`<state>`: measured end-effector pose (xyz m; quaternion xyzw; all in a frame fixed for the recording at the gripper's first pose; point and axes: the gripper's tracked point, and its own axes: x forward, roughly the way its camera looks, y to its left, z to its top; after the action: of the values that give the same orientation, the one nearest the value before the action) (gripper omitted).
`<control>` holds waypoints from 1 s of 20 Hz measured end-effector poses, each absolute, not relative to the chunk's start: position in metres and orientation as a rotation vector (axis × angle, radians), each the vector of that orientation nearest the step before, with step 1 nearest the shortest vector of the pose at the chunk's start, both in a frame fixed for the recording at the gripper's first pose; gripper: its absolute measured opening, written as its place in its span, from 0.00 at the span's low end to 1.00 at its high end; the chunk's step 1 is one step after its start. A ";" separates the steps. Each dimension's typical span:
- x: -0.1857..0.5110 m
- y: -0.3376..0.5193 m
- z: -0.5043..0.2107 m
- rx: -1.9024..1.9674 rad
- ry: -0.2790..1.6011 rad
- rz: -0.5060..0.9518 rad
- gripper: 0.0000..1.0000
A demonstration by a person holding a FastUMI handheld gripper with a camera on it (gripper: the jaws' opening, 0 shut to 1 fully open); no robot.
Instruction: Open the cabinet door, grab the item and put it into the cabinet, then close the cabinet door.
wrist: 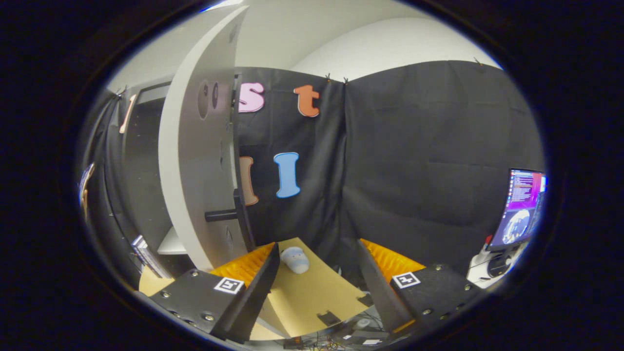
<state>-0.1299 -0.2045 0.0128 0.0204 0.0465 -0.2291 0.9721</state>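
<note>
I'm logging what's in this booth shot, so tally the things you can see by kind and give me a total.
Cabinet door, swung open: 1
Door handle: 1
Pale soft item on the table, between and ahead of the open claw fingers: 1
Table: 1
Monitor: 1
Claw: 1
Total: 6

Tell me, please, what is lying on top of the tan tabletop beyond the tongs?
A small pale soft toy lies on the tabletop, just ahead of the open, empty tongs. The open cabinet door hides the tabletop's part behind it.
</note>
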 end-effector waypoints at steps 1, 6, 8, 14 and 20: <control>-0.127 -0.198 0.012 0.041 0.096 -0.437 0.95; -0.112 -0.148 0.010 0.055 0.106 -0.286 0.95; -0.102 -0.133 0.012 0.068 0.099 -0.227 0.95; -0.057 -0.087 0.009 0.100 0.108 -0.049 0.95; -0.032 -0.031 -0.007 0.089 0.145 0.093 0.95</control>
<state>-0.0322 -0.0310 -0.0071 0.0443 0.0726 0.0464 0.9953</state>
